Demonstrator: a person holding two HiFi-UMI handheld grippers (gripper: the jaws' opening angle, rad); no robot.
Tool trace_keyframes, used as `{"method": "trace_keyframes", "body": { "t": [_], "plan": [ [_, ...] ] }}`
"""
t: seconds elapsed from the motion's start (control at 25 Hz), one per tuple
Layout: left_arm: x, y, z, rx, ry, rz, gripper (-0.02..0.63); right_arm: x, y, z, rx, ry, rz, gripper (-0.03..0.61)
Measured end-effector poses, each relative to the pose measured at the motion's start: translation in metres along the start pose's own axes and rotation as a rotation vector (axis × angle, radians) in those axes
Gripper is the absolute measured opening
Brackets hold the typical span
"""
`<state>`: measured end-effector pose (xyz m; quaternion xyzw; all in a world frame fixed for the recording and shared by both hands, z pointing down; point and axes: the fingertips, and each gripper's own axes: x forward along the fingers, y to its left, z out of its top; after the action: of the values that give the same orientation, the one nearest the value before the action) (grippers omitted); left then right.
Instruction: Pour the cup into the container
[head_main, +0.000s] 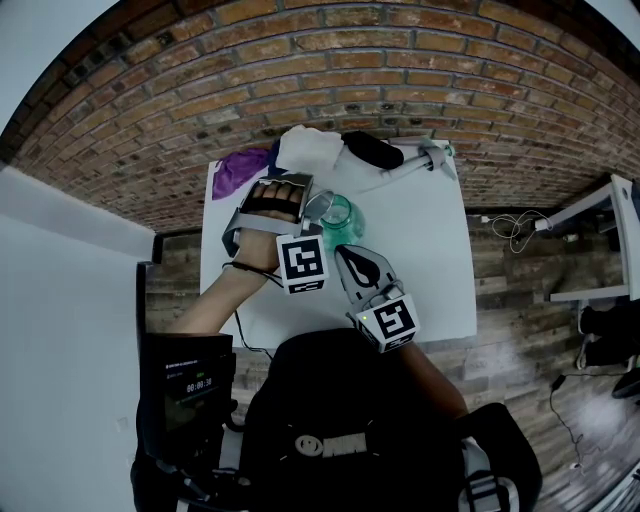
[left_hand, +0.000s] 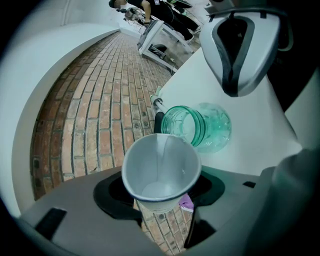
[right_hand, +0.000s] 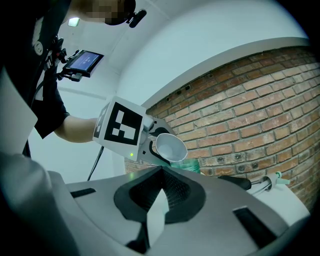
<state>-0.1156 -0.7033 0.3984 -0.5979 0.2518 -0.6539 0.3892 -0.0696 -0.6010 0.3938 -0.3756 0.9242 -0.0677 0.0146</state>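
Observation:
A white paper cup (left_hand: 160, 170) sits tipped on its side between the jaws of my left gripper (left_hand: 161, 200), which is shut on it. Its open mouth points at the mouth of a green glass jar (left_hand: 200, 127) on the white table (head_main: 430, 260); the inside of the cup looks bare. In the head view the cup (head_main: 318, 205) hangs just left of the jar (head_main: 340, 213). My right gripper (head_main: 355, 262) hovers just in front of the jar, shut and holding nothing. From the right gripper view the cup (right_hand: 170, 146) shows above the jar (right_hand: 191, 165).
At the table's far end lie a purple cloth (head_main: 235, 170), a white cloth (head_main: 308, 150), a black object (head_main: 372, 150) and a white pipette-like tool (head_main: 415, 162). A brick wall rises behind the table. Cables trail on the wooden floor at the right (head_main: 515, 232).

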Motion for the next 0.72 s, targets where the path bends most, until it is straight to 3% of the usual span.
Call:
{"method": "trace_keyframes", "body": {
  "t": [0.72],
  "plan": [
    [-0.0004,0.002,0.0028,0.037,0.008,0.025,0.281,0.0001,-0.0008,-0.0016,0.005,0.001,0.001,0.0]
  ]
}}
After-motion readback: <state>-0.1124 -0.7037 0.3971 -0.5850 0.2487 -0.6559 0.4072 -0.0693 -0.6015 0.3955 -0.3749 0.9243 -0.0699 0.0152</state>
